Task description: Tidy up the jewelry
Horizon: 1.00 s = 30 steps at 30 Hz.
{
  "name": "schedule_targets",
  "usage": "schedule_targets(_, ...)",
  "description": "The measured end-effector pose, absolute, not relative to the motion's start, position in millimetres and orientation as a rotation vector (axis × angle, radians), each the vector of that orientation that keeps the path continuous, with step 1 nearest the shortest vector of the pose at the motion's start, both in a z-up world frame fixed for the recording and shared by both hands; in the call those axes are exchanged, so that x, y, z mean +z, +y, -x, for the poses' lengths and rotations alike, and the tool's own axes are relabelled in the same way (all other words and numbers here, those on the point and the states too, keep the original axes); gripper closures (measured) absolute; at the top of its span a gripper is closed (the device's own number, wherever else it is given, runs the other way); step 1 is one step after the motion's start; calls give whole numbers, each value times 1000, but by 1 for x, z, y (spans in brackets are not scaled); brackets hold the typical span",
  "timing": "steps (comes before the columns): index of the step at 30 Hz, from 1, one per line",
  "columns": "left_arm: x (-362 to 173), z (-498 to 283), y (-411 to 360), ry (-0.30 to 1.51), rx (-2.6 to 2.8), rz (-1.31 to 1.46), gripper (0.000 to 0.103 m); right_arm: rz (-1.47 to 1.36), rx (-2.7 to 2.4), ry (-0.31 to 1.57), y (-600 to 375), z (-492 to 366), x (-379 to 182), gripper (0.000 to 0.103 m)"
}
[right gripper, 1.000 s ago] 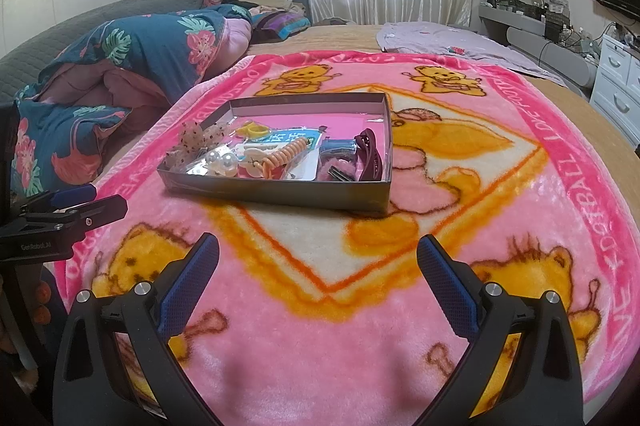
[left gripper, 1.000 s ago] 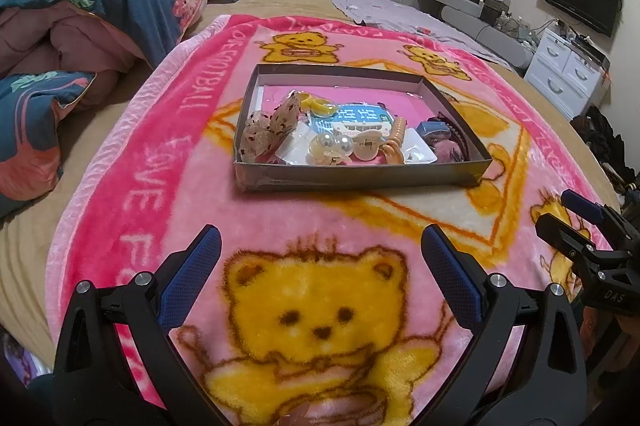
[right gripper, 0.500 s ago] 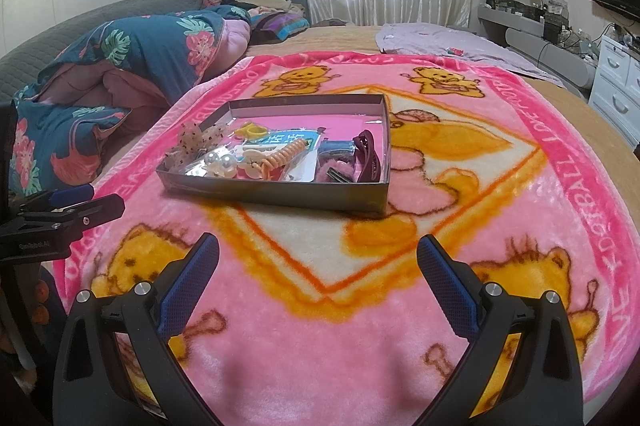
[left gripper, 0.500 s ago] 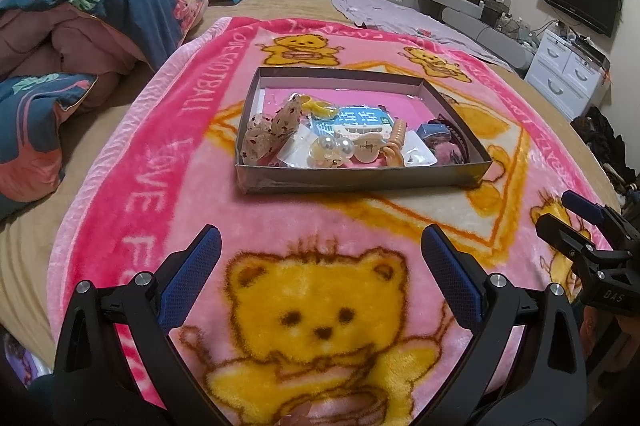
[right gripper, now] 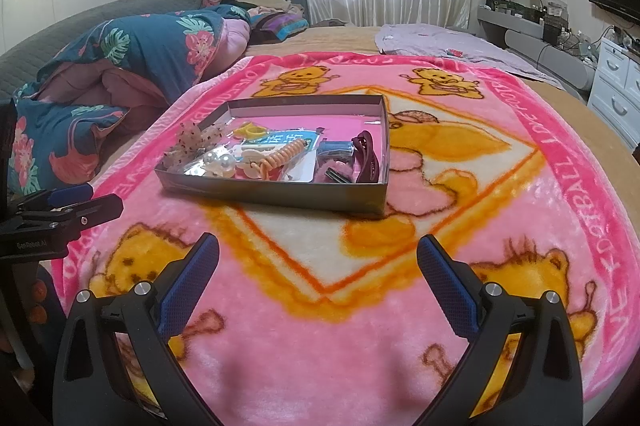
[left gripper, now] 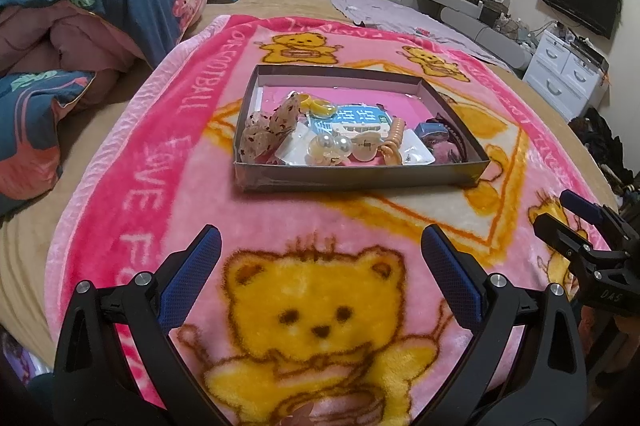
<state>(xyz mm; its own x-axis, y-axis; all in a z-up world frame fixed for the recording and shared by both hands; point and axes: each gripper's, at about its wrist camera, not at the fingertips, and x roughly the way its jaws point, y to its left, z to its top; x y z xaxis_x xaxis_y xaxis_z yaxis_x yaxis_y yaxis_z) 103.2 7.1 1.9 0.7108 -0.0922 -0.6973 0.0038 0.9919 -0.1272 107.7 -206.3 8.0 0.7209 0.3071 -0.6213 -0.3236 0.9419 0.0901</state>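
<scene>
Left gripper [left gripper: 320, 258]: jaws spread wide, empty, above the bear blanket [left gripper: 132, 161]. Right gripper [right gripper: 318, 268]: likewise spread, empty. Box [left gripper: 360, 181]: shallow, grey, on the blanket well ahead of both; long axis crosswise in the left view. Contents, heaped along the near wall: speckled bow [left gripper: 268, 129], yellow ring [left gripper: 320, 105], pearl beads [left gripper: 332, 145], orange coil tie [left gripper: 394, 141], dark red claw clip [right gripper: 366, 157], blue card [left gripper: 360, 117].

light: soft and even, fairly bright | shadows: faint | glare: shiny spots on the tray [left gripper: 360, 181] wall | edges: bent round, dark corners | blur: fuzzy far back
</scene>
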Motion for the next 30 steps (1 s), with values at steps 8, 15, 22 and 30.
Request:
schedule_targets(8,0,-107,6,799,-96,137,9,26,345,682,-208,-109,9,4)
schedule_targets(15,0,-109,0,816,-98,132,9,24,340,678,-211,-111,11,4)
schedule_targets(22,-4,-114,8,820,-88,176,9,-3,288,656,-224,-119,14,4)
schedule_targets(30,-33,-180,110,931,337,257,9,-157,-100,777,-331,-228,-11,4)
